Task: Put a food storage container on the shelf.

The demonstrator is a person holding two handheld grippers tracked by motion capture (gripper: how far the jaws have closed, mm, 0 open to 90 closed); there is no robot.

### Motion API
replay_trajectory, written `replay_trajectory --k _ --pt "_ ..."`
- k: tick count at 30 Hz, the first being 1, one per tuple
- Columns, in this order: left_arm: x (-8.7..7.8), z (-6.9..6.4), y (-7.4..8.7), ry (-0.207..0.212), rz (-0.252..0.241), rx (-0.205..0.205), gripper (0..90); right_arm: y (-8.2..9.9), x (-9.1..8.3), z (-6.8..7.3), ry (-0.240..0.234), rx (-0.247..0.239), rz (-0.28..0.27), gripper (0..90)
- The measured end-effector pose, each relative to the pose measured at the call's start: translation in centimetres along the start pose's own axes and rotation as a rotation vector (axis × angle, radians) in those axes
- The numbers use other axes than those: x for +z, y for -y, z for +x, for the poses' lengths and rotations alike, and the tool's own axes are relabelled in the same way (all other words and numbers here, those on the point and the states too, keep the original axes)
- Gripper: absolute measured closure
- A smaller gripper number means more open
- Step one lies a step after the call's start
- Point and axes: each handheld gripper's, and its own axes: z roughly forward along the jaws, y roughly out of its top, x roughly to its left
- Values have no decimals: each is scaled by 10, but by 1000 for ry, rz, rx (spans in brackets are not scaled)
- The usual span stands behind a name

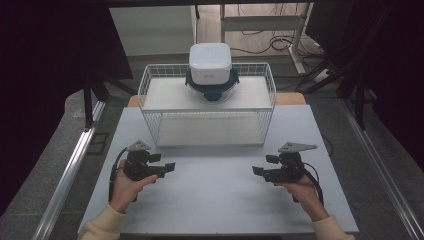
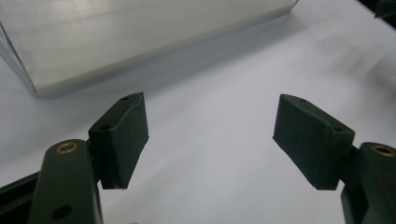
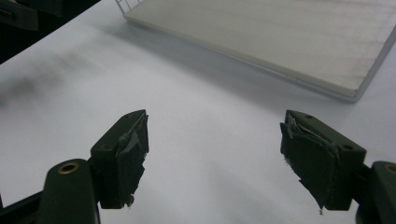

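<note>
A white wire rack (image 1: 207, 112) with two shelves stands at the back middle of the white table (image 1: 215, 200). On its top shelf sits a clear bowl with a dark rim (image 1: 212, 87), and a white lidded box (image 1: 210, 62) rests on top of it. My left gripper (image 1: 169, 168) hovers low over the table at the front left, jaws open and empty (image 2: 210, 140). At the front right my right gripper (image 1: 259, 171) is open and empty too (image 3: 212, 154). Both point inward toward each other.
The rack's lower shelf board (image 2: 130, 37) (image 3: 289, 42) lies just ahead of both grippers. Bare table surface stretches between the two hands. Dark curtains flank the table, and a metal rail (image 1: 65, 180) runs along the left side on the floor.
</note>
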Motion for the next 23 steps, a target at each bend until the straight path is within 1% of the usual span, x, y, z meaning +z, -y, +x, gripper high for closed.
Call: replay_trajectory --k 2,5,7,13,16,20,23 --pt "3 -1 1 -6 25 13 248 1 1 0 4 5 -2 228" --pt "3 -3 1 -12 18 20 247 1 0 0 0 6 -7 228" --pt "3 -3 1 -6 16 15 247 1 -1 -1 4 1 -14 228" --pt "2 -2 2 -14 14 16 246 0 -3 -2 10 -1 -31 227" --pt "2 -2 2 -12 14 15 246 0 -4 -2 15 -10 -31 227" --pt "4 -2 2 -10 20 14 243 -1 -6 -3 16 -6 -45 227" --pt "5 -2 1 -9 20 9 241 -1 -7 -4 21 -13 -55 226"
